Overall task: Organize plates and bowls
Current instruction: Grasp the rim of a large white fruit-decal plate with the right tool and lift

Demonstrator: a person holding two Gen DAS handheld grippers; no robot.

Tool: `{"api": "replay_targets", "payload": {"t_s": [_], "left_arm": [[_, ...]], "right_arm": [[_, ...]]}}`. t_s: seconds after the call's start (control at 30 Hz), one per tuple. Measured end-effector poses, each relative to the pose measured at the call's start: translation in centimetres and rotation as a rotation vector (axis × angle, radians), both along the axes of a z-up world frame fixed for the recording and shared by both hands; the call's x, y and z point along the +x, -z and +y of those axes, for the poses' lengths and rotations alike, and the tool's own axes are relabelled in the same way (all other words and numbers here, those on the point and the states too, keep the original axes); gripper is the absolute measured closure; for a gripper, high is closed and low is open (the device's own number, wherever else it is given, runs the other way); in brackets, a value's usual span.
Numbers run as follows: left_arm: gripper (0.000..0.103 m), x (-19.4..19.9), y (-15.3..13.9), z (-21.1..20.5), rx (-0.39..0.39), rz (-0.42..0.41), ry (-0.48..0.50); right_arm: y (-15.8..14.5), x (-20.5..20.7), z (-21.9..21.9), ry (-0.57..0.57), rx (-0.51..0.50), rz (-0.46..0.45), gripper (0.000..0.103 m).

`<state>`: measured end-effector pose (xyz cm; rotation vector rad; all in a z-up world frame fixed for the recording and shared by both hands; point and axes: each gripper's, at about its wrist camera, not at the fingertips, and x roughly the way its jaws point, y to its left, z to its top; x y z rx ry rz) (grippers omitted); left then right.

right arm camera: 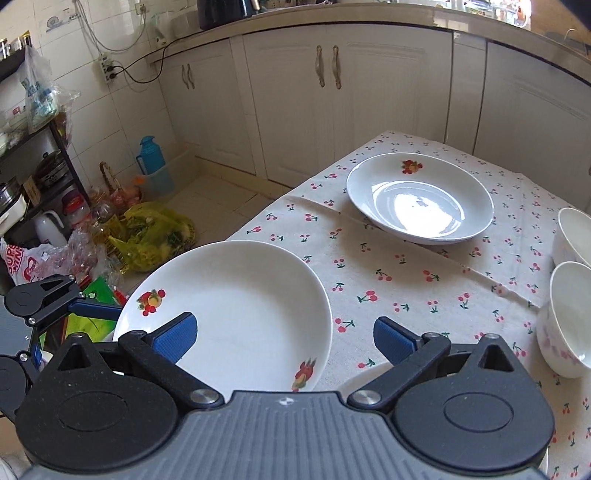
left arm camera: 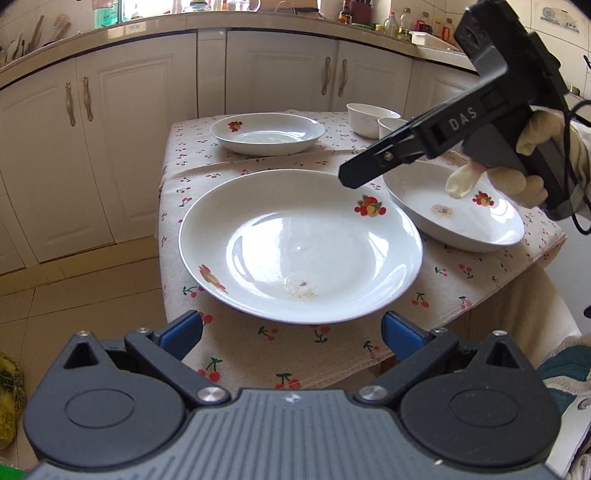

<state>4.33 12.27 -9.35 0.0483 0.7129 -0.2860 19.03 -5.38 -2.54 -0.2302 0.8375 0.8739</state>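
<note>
- bright, even daylight fills both views; shadows under the dishes are faint.
- glare pools in the far white fruit-print ceramic plate (right arm camera: 420,199) and streaks the near white fruit-print plate (left arm camera: 300,245).
- fisheye bends the glossy countertop edge (left arm camera: 155,22) and cream cabinet doors (right arm camera: 291,99).
- corners vignette dark; focus stays sharp.

The right gripper (right arm camera: 284,338) fills the bottom of the frame, its blue fingers (right arm camera: 177,336) spread wide apart and holding nothing. Just above it, centre-left, a white plate (right arm camera: 236,306) with fruit prints lies on the cherry-print tablecloth (right arm camera: 406,280). A second plate (right arm camera: 419,199) sits upper right of centre, well apart from the first. Two white bowls (right arm camera: 569,317) stand at the right edge, one behind the other. The left gripper (right arm camera: 48,299) shows at the left edge.
</note>
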Motion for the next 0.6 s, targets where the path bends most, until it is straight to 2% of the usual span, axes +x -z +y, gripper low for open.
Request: {"api": "replay_targets", "payload": {"t_s": [0.23, 0.47, 0.6], "left_arm": [[0.001, 0.8, 0.2, 0.4, 0.012, 0.008, 0.062], [0.002, 1.2, 0.0, 0.7, 0.003, 0.014, 0.103], [0.002, 1.6, 0.0, 0.6, 0.008, 0.016, 0.122]], "right_arm": [[1.7, 2.5, 1.9, -0.052, -0.035, 0.081, 0.015], [2.8, 4.3, 2.4, -0.065, -0.020, 0.163, 0.031], [2.9, 4.5, 2.7, -0.073, -0.017, 0.174, 0.033]]}}
